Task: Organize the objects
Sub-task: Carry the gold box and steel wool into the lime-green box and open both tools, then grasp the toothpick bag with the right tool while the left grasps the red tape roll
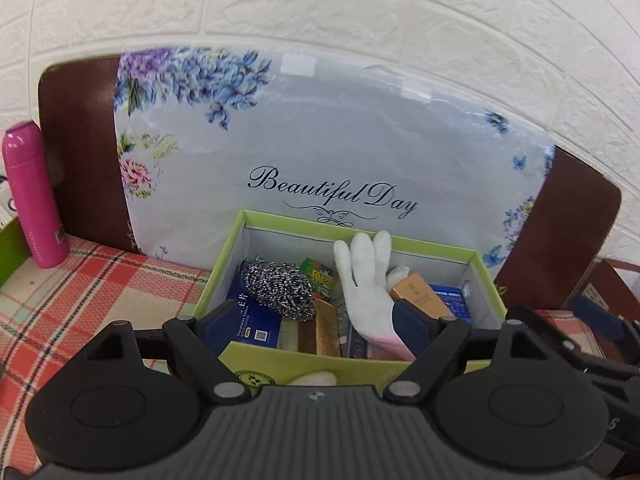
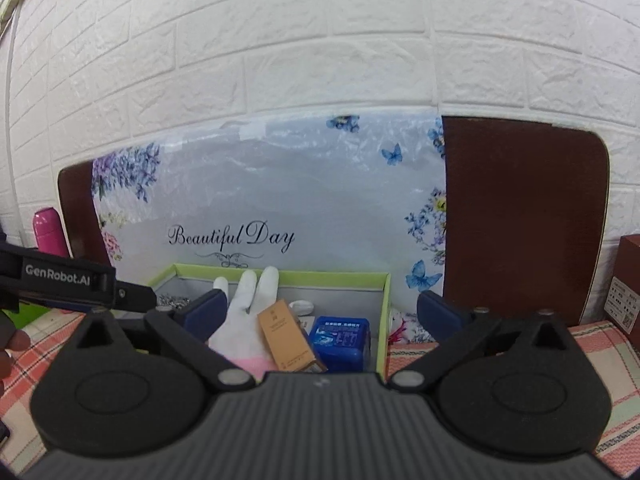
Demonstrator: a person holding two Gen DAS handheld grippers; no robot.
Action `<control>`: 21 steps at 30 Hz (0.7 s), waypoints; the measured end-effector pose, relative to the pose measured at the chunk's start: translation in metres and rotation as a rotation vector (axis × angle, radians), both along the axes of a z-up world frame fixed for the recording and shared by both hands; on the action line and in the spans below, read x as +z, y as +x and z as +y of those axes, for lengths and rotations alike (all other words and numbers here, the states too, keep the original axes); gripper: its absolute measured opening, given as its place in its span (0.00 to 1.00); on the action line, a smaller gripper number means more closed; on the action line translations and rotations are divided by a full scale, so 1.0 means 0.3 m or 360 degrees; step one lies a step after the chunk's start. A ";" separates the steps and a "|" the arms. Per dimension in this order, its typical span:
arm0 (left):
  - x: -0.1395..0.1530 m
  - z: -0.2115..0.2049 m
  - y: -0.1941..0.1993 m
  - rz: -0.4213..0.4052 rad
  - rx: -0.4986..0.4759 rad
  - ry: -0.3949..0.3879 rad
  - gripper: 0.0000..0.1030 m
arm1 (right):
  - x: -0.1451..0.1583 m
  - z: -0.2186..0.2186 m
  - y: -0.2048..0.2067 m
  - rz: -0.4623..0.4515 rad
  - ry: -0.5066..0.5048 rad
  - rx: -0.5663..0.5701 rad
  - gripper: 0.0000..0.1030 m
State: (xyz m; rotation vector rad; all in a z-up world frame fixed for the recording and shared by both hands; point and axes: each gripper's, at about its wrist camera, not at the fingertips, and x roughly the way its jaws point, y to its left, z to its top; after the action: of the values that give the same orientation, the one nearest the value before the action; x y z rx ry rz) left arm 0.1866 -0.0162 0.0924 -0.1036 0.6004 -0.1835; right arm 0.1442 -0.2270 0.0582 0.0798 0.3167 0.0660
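Note:
A green box [image 1: 224,246] with a grey inside stands on the plaid cloth, also in the right wrist view [image 2: 386,308]. It holds a steel scourer [image 1: 278,288], a white glove [image 1: 364,288] with a pink cuff, a tan carton [image 1: 420,294], a blue pack [image 1: 454,298] and several more packs. My left gripper [image 1: 316,326] is open over the box's near side, empty. My right gripper [image 2: 320,314] is open over the glove [image 2: 240,320], tan carton [image 2: 286,338] and blue pack [image 2: 340,338], its right finger outside the box wall. The left gripper's arm [image 2: 80,284] shows at left.
A floral "Beautiful Day" board [image 1: 340,148] leans on the white brick wall behind the box. A pink flask [image 1: 30,192] stands at far left. A brown box [image 2: 626,288] stands at the right. The plaid cloth [image 1: 88,292] covers the table.

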 end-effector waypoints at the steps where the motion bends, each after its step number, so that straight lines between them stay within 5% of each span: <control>1: 0.008 -0.007 -0.020 -0.0013 -0.0008 0.0015 0.83 | 0.017 -0.003 -0.021 -0.0015 0.0007 0.0006 1.00; 12: 0.014 -0.005 -0.233 -0.0063 -0.0037 -0.0037 0.84 | 0.087 -0.026 -0.253 -0.0114 -0.0017 -0.0009 1.00; 21: -0.169 0.038 -0.372 0.0144 -0.0036 -0.0138 0.84 | -0.028 -0.092 -0.415 0.0007 0.0023 -0.0082 1.00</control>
State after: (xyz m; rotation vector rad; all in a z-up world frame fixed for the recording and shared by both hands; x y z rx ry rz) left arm 0.0748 -0.0046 0.0416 -0.1896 0.6841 -0.2275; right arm 0.0196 -0.2545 0.0498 0.1023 0.3183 0.0167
